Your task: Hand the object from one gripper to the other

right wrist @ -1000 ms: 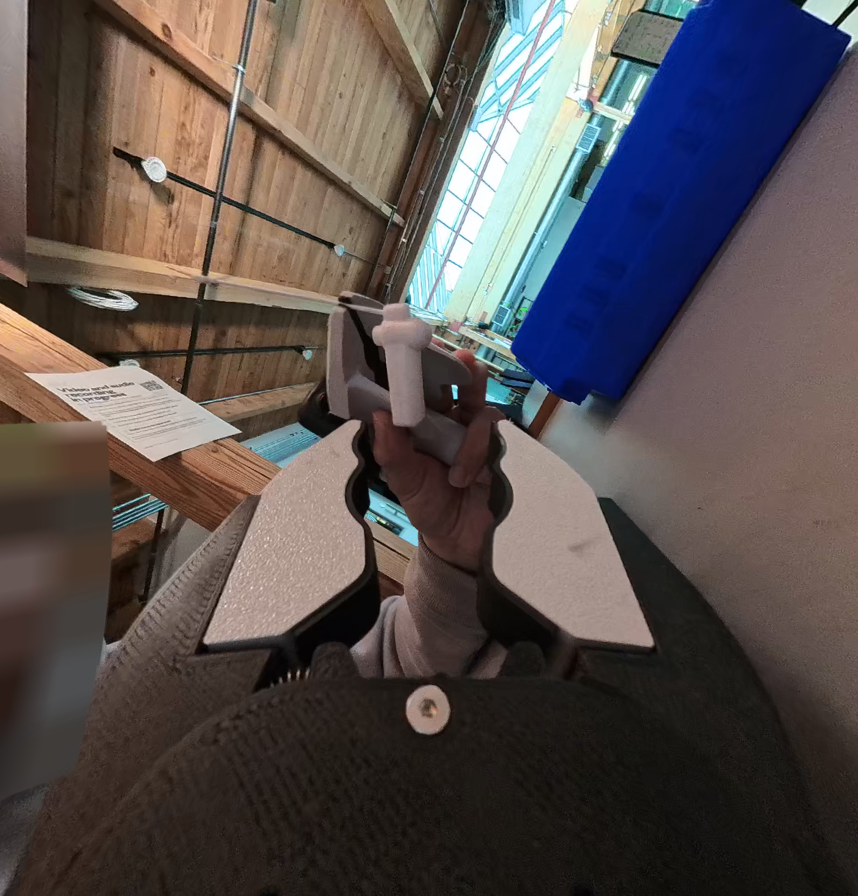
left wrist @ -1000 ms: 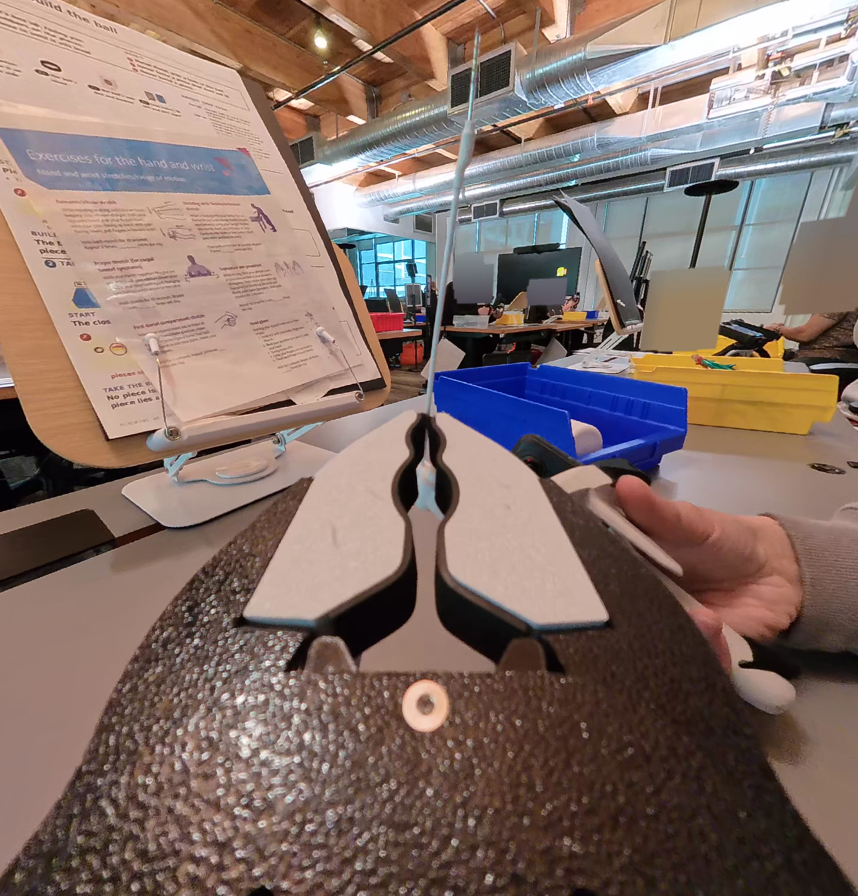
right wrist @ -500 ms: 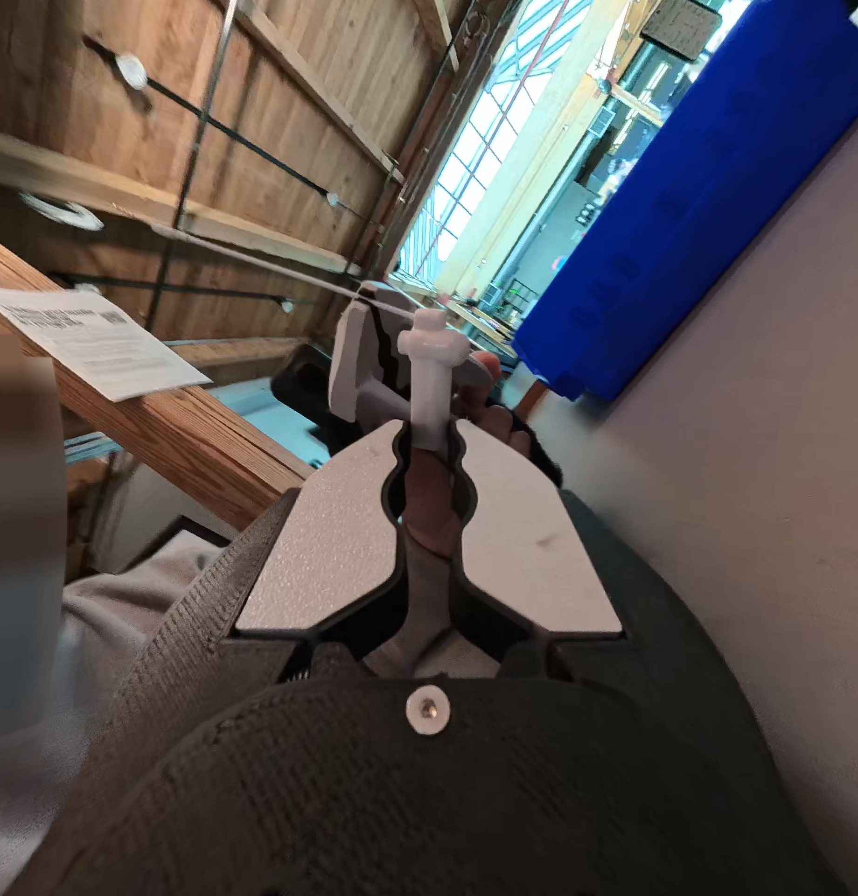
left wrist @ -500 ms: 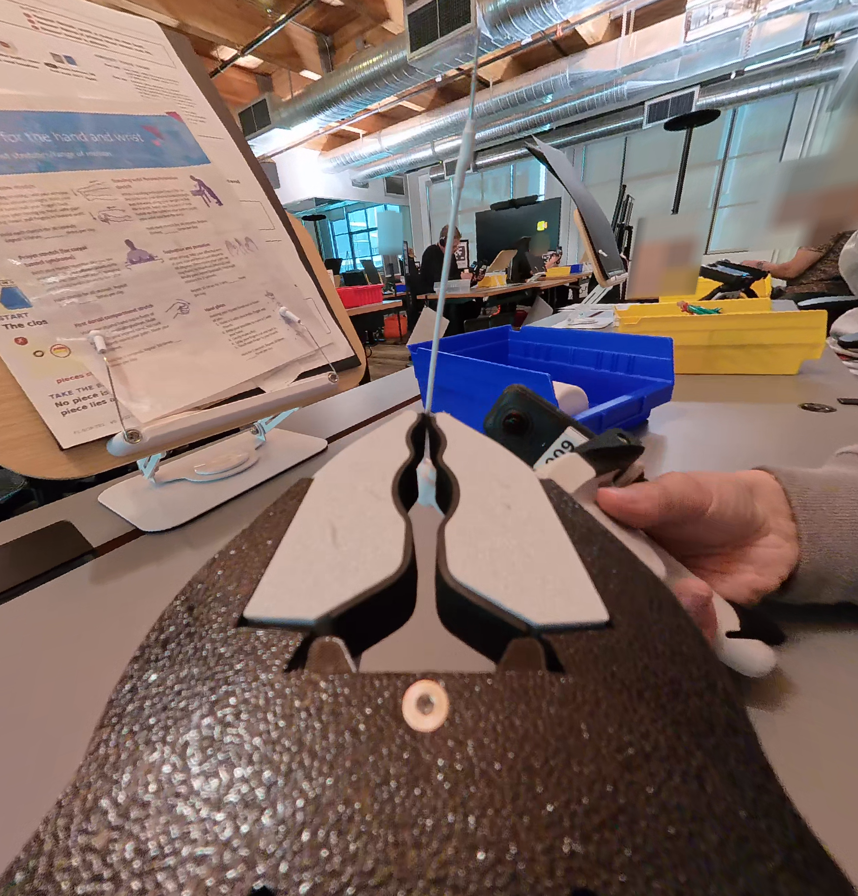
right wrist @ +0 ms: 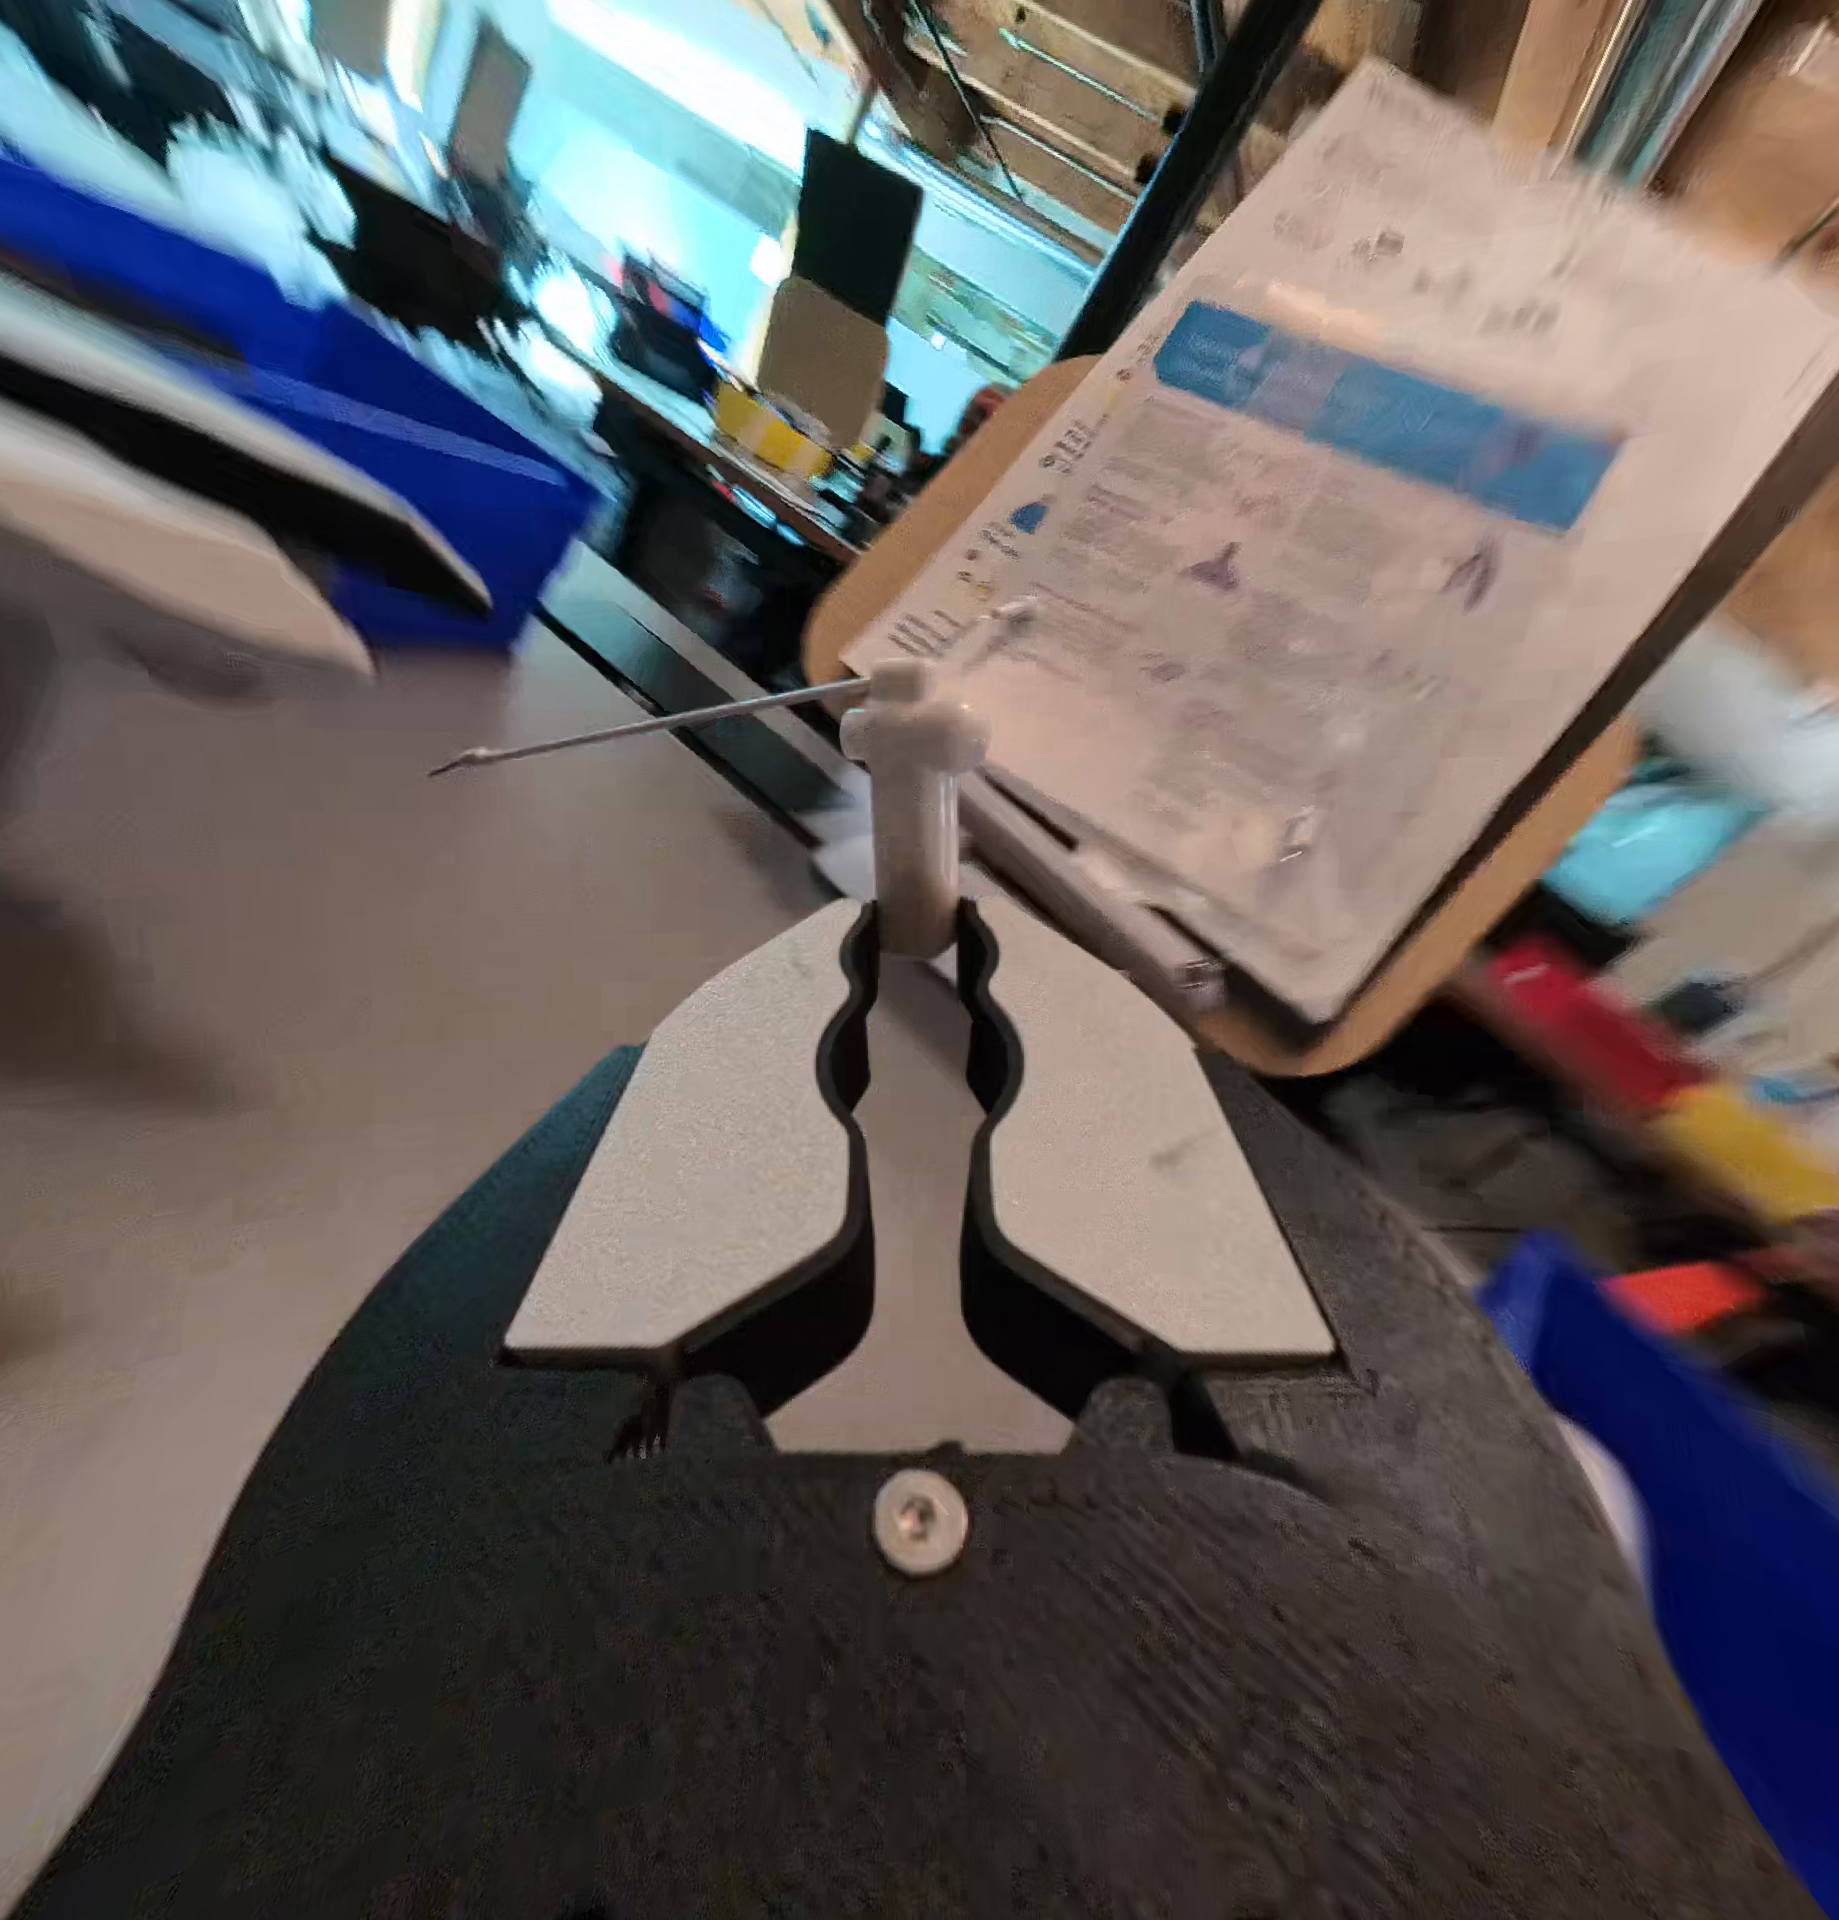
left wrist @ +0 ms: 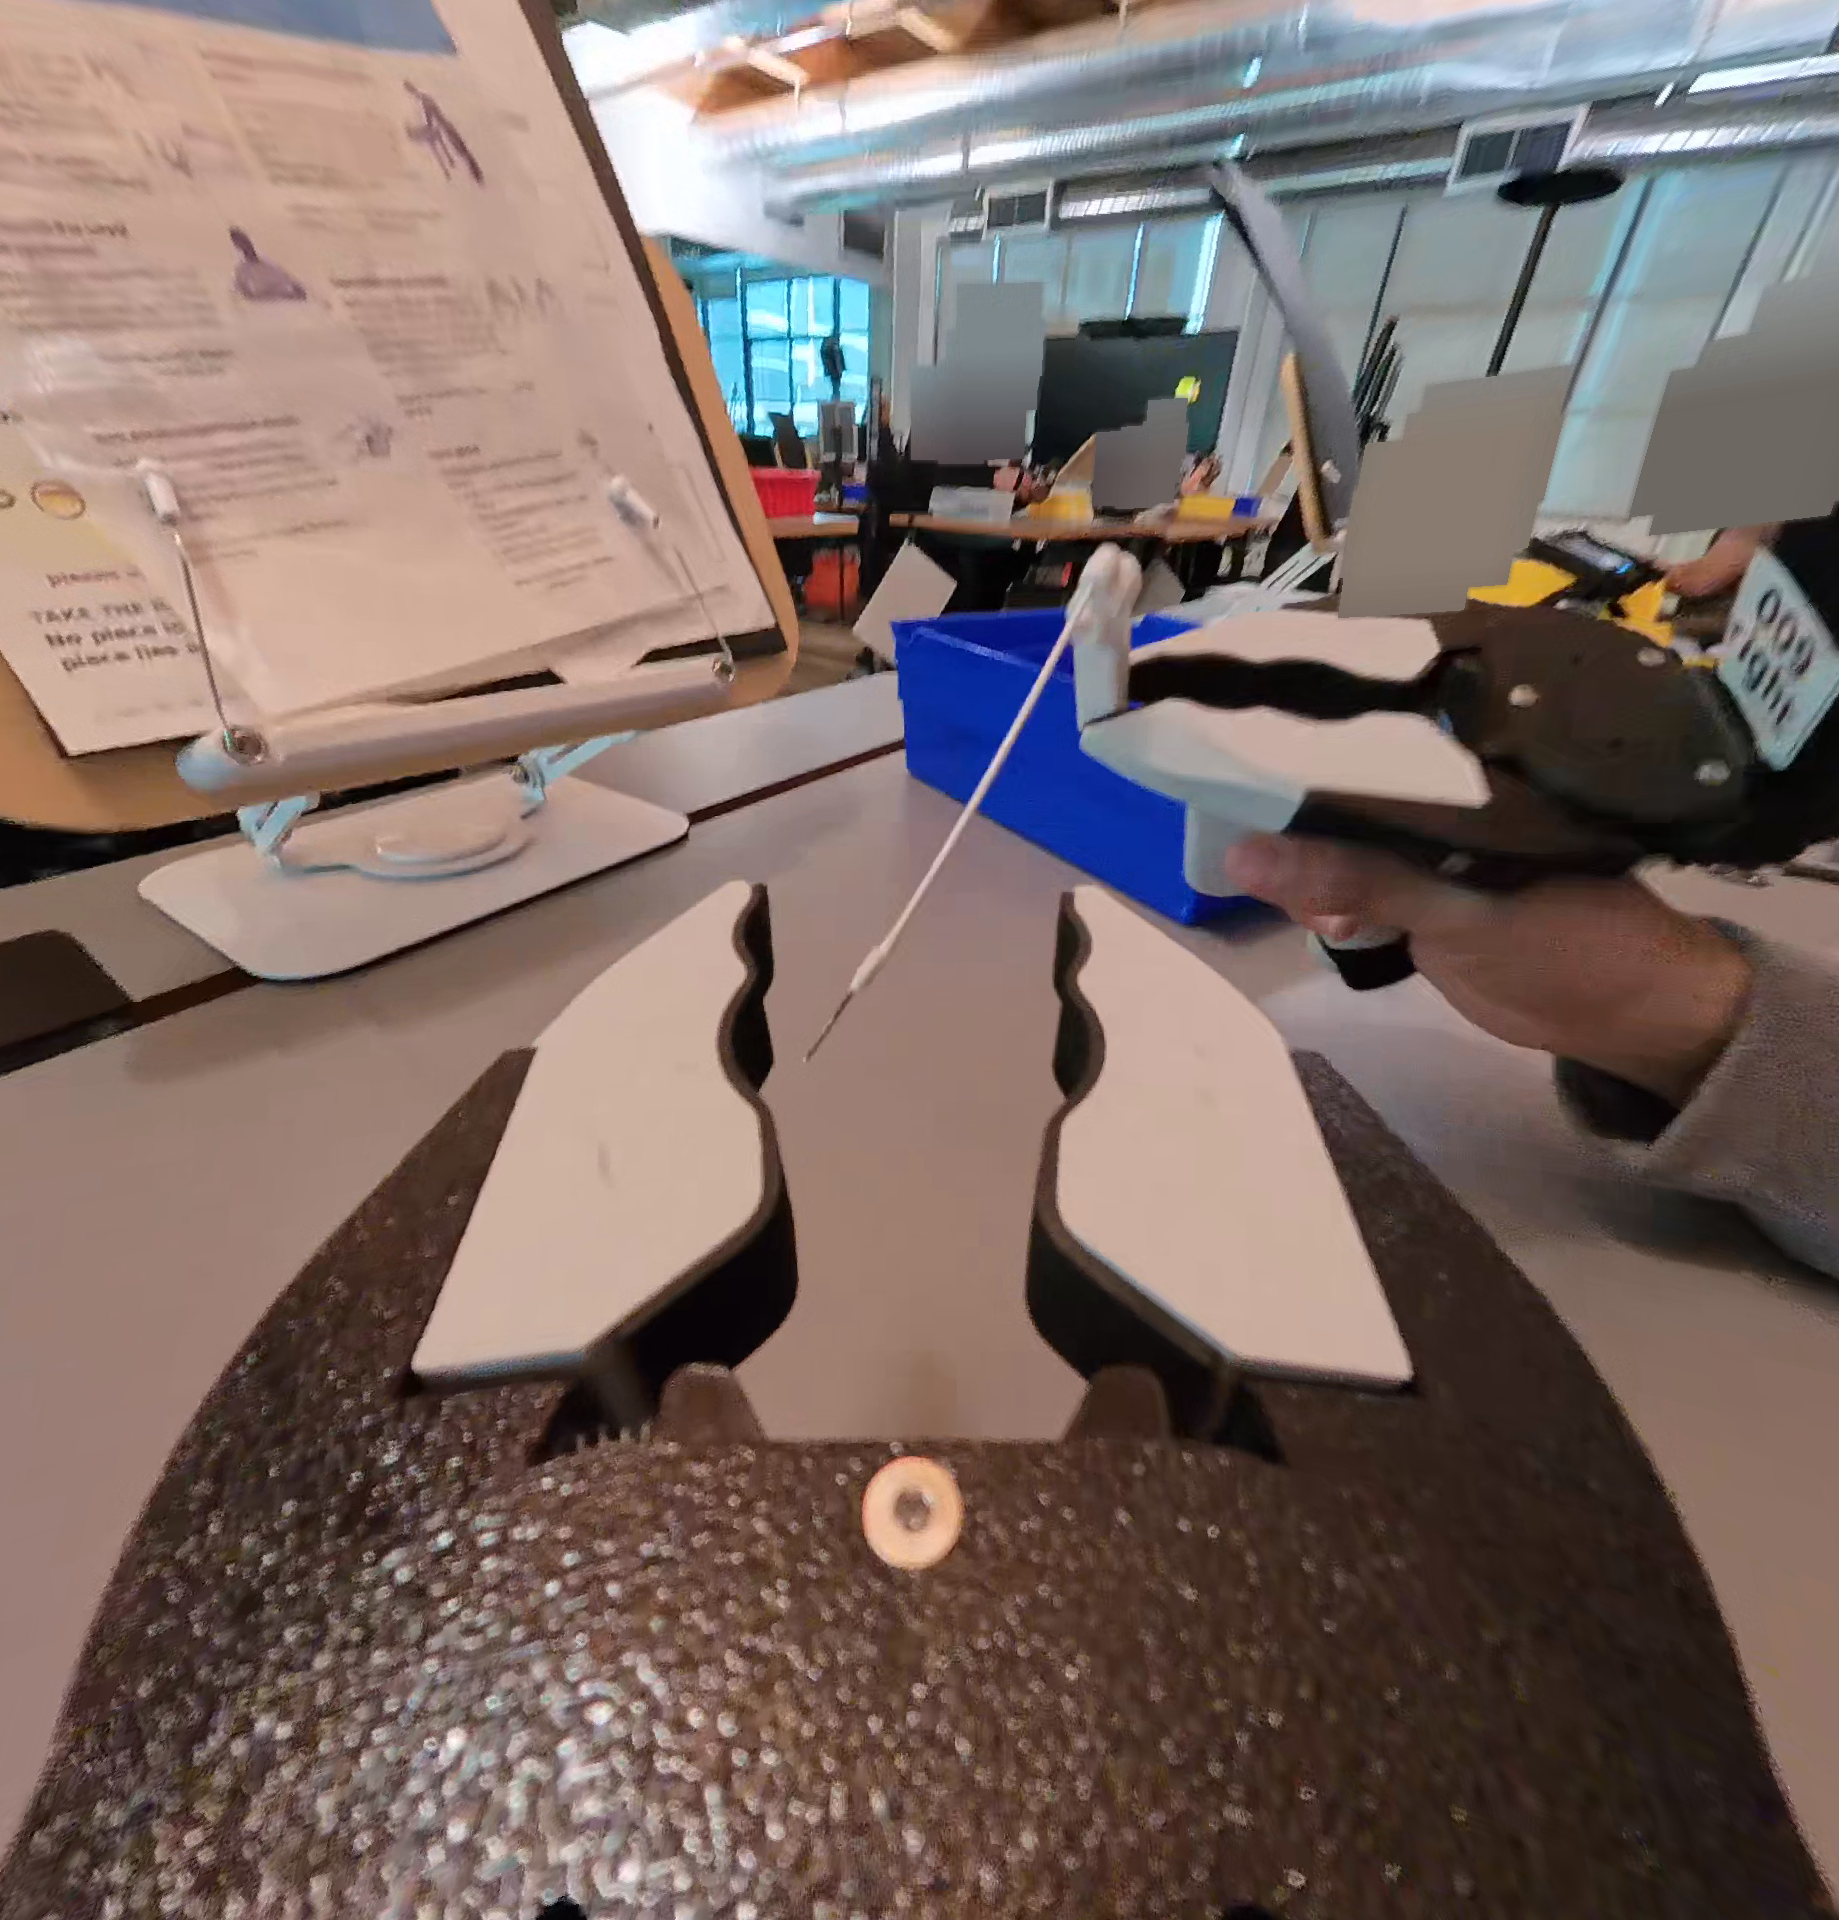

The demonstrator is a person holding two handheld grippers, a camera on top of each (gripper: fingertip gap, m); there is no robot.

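The object is a thin white rod (left wrist: 956,821) with a metal tip and a stubby white handle (left wrist: 1102,634). My right gripper (left wrist: 1112,686) comes in from the right, held by a hand, and is shut on the handle. The rod slants down-left and its tip hangs just above the gap of my left gripper (left wrist: 910,914), which is open and empty over the grey table (left wrist: 271,1143). In the right wrist view, my right gripper (right wrist: 917,925) pinches the handle (right wrist: 920,821), and the rod (right wrist: 645,722) points left. The left gripper (right wrist: 167,561) is a blur at the left.
A document stand (left wrist: 416,831) with a printed sheet stands at the back left; it also shows in the right wrist view (right wrist: 1310,644). A blue bin (left wrist: 998,717) sits behind the right gripper. A sleeved hand (left wrist: 1517,956) holds that gripper. Other desks and people are far behind. The left gripper's tips are roughly 10 cm from the right gripper's.
My left gripper has opened and let go of the rod. My right gripper has shut on the white handle and swung round with it, now holding it alone to the right.
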